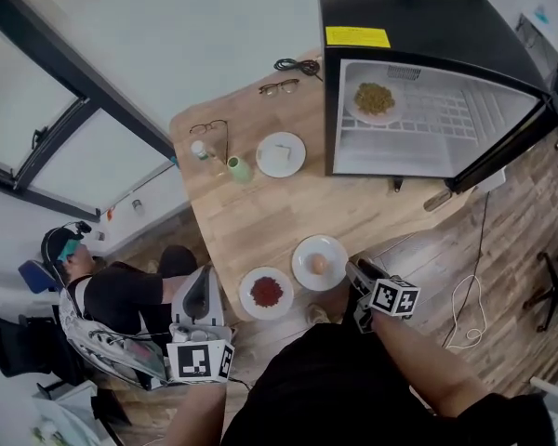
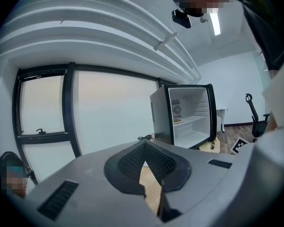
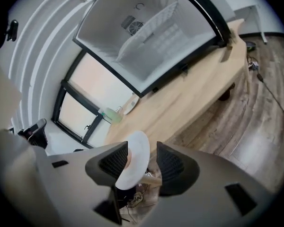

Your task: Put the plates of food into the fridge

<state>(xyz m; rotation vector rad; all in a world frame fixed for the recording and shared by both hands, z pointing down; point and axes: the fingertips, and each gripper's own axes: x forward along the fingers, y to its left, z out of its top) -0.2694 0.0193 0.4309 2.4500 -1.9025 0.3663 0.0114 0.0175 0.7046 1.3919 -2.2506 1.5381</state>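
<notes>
Right gripper has its jaws wide. The rim of the plate of pale round food stands between the pads, close to one pad with a clear gap to the other, so it is not clamped. That plate lies on the tabletop at its near edge, just beside the plate of red food. Left gripper has its tips together and nothing in it, off the tabletop's near corner. The plate of white food is farther back. The fridge is open, with the plate of yellowish food on its upper shelf.
</notes>
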